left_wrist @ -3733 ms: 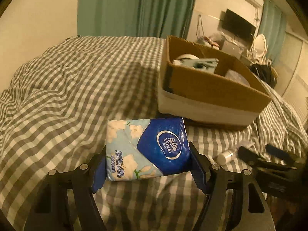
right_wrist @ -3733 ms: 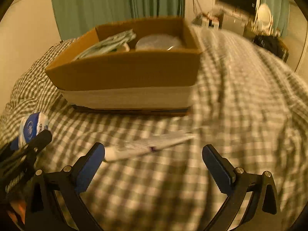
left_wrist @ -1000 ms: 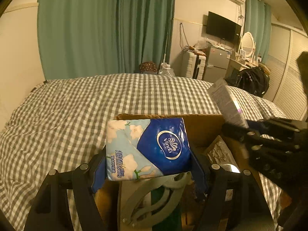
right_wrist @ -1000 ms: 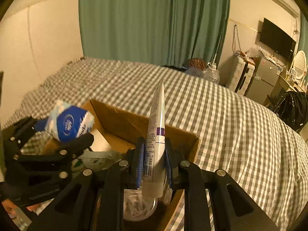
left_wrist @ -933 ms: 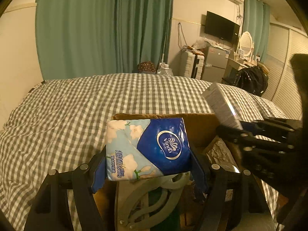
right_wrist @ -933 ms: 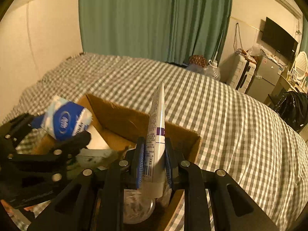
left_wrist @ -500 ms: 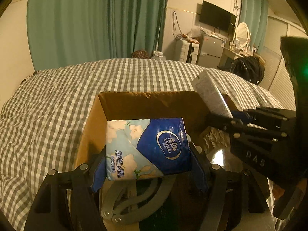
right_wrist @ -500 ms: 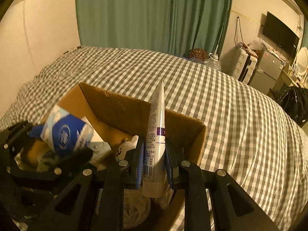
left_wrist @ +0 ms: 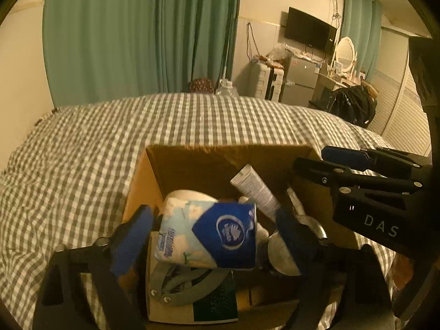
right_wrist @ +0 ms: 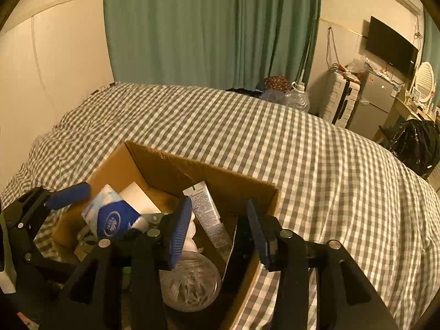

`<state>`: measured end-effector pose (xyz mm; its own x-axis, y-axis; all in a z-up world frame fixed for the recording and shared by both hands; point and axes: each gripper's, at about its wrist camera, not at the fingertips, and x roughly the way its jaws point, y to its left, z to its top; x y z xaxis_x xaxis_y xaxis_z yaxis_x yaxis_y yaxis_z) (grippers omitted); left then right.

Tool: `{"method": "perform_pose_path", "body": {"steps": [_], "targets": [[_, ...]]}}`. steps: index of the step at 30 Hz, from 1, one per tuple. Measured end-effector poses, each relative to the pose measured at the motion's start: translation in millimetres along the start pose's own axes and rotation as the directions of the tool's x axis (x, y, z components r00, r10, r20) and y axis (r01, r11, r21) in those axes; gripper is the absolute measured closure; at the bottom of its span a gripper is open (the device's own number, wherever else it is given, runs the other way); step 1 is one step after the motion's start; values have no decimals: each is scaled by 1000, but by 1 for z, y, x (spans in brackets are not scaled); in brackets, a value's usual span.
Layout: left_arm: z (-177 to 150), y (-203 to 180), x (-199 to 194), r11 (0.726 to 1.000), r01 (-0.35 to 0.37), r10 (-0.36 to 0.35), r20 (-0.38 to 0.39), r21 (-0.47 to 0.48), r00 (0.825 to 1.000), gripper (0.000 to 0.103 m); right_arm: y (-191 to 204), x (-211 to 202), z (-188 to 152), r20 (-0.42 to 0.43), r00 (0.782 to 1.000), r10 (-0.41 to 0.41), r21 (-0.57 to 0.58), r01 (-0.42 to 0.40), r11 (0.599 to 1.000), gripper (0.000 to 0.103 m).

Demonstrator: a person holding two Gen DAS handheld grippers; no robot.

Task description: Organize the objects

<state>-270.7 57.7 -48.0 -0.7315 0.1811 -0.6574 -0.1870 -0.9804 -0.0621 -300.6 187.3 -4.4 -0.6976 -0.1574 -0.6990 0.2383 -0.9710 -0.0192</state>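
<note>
1. Bed with grey-and-white checked cover (left_wrist: 82,151) (right_wrist: 316,165), filling the middle of both views; green curtains (left_wrist: 137,33) (right_wrist: 206,27) behind it, and a wall-mounted TV (left_wrist: 309,35) (right_wrist: 390,45), a small fridge (left_wrist: 299,82) and a white suitcase (right_wrist: 339,101) along the far wall at right.
2. Open cardboard box (left_wrist: 220,162) (right_wrist: 154,162) resting on the bed cover, crowded with items, directly below both grippers.
3. Left gripper (left_wrist: 211,236) (right_wrist: 82,206) spread wide over the left part of the box, blue pads standing clear on either side of the tissue pack, no contact visible on either pad.
4. Right gripper (right_wrist: 217,233) (left_wrist: 316,159) likewise parted over the right part of the box, blue pads apart with the tube seen in the gap between them, not pinched.
5. Blue-and-white floral tissue pack (left_wrist: 209,233) (right_wrist: 110,220) tilted inside the box, slightly blurred, lying on top of other contents between the spread left pads.
6. Clear round container (right_wrist: 189,283) (left_wrist: 283,250) at the near right of the box floor, contents hard to make out.
7. White tube with printed text (left_wrist: 254,189) (right_wrist: 209,214) inside the box, leaning diagonally with its flat crimped end up toward the far wall.
8. Grey plastic object with rivets atop a dark green packet (left_wrist: 189,291) at the near edge of the box, under the tissue pack; exact kind not clear.
</note>
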Motion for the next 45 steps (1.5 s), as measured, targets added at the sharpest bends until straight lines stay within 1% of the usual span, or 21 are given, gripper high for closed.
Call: {"method": "perform_pose_path", "body": {"steps": [1, 2, 3, 5, 7, 9, 11, 13, 17, 21, 24, 27, 30, 32, 34, 36, 37, 38, 41, 43, 45], "targets": [[1, -1, -2, 1000, -2, 2, 4, 4, 1000, 1, -1, -6, 1, 10, 1000, -11, 7, 11, 1000, 51], [2, -2, -5, 1000, -4, 3, 9, 10, 1000, 1, -1, -11, 2, 17, 1000, -19, 10, 19, 1000, 44], [2, -3, -8, 1000, -1, 1, 12, 15, 1000, 1, -2, -16, 4, 23, 999, -26, 12, 26, 1000, 41], [4, -7, -15, 1000, 2, -3, 26, 17, 1000, 1, -2, -29, 5, 35, 998, -61, 14, 60, 998, 40], [8, -9, -24, 1000, -3, 2, 51, 19, 999, 1, -4, -44, 7, 52, 995, -81, 22, 80, 997, 37], [11, -11, -38, 1000, -9, 7, 75, 22, 997, 1, -7, -60, 7, 72, 992, -103, 41, 100, 994, 26], [14, -13, -53, 1000, -7, 4, 99, 26, 995, 1, -8, -80, 9, 103, 987, -123, 58, 118, 991, 21], [18, -14, -70, 999, -11, 7, 129, 30, 992, 1, -7, -100, 11, 129, 983, -128, 67, 121, 990, 19], [26, -12, -110, 999, -31, 28, 191, 17, 981, 1, 3, -143, 13, 196, 969, -153, 85, 139, 987, 14], [21, -10, -154, 999, -39, 41, 269, -11, 962, 0, 11, -191, 9, 274, 947, -169, 90, 150, 985, 7], [13, -7, -174, 999, -20, 26, 285, -27, 958, 0, 21, -226, 0, 319, 929, -188, 73, 174, 982, 0], [5, -5, -197, 999, -3, 18, 306, -49, 952, 0, 30, -259, -15, 360, 908, -217, 70, 206, 976, 0], [-4, -10, -226, 997, 20, 6, 352, -69, 936, 0, 35, -282, -33, 388, 890, -239, 70, 230, 971, 0], [-8, -15, -244, 999, 10, 11, 396, -51, 918, 0, 36, -296, -47, 403, 880, -249, 87, 234, 968, 0], [-13, -23, -259, 1000, -23, 28, 435, -17, 900, 0, 37, -306, -61, 411, 872, -265, 110, 241, 964, 0], [-19, -28, -268, 999, -42, 27, 456, 22, 890, 0, 36, -312, -70, 423, 858, -291, 129, 261, 957, 0], [-23, -30, -271, 998, -48, 25, 465, 37, 885, 0, 37, -314, -76, 433, 845, -313, 148, 276, 950, 0], [-28, -32, -273, 998, -43, 15, 471, 49, 882, 0, 37, -314, -82, 441, 837, -324, 161, 281, 946, 0], [-43, -33, -272, 999, -35, 12, 487, 39, 873, 0, 38, -308, -99, 444, 836, -321, 201, 256, 946, 0], [-54, -33, -266, 998, -51, 24, 479, 42, 878, 0, 40, -299, -109, 432, 844, -317, 207, 250, 946, 0], [-66, -32, -257, 995, -91, 64, 466, 36, 882, 0, 44, -286, -124, 430, 839, -333, 198, 273, 942, 0]]}}
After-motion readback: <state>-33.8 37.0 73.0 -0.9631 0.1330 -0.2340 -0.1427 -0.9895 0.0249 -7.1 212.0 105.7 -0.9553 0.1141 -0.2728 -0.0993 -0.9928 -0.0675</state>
